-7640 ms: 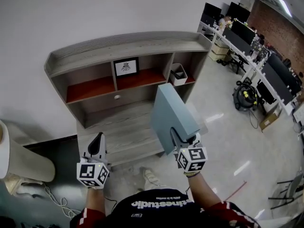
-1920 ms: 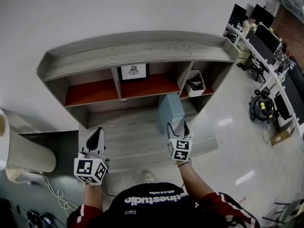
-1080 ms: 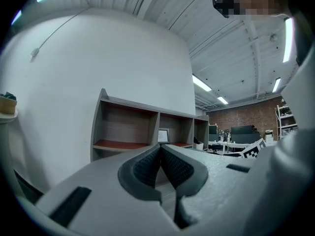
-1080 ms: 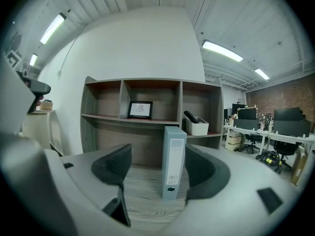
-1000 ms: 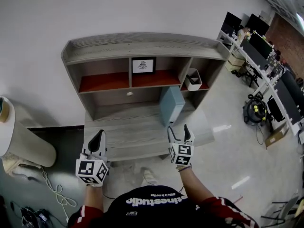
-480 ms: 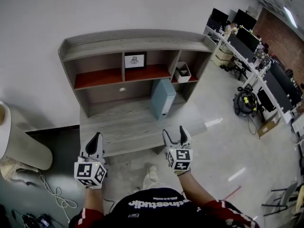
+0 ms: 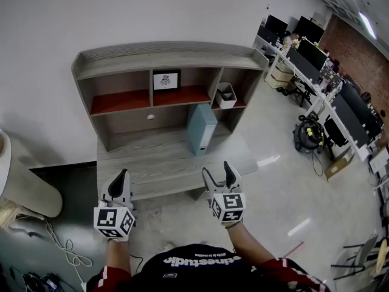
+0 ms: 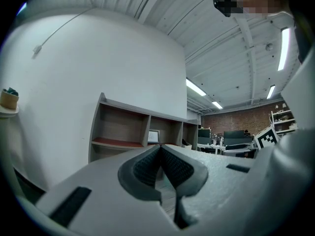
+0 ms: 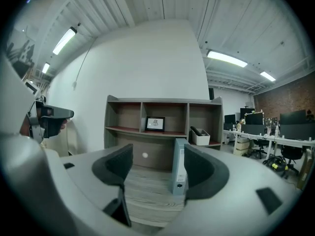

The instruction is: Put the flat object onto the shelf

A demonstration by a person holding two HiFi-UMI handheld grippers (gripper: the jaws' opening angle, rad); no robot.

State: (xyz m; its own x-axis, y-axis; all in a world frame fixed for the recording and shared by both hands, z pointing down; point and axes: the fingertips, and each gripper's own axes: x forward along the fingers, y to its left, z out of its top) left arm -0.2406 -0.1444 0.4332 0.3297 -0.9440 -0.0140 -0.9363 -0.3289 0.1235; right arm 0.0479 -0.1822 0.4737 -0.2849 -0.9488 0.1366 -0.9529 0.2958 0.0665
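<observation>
1. The blue folder (image 7: pixel 200 128) stands upright on the lower board of the shelf unit (image 7: pixel 164 59), at frame centre.
2. The left gripper (image 7: pixel 120 178), lower left: jaws pressed together, holding nothing.
3. The right gripper (image 7: pixel 217 174), lower centre: jaws wide apart, empty.

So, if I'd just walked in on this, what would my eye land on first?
Most likely the pale blue binder, standing upright on the wide lower board of the grey shelf unit, under its red-floored compartments. Up there sit a framed picture in the middle and a white bin on the right. Closer in, the person's left tongs are shut and the right tongs open, both empty.
</observation>
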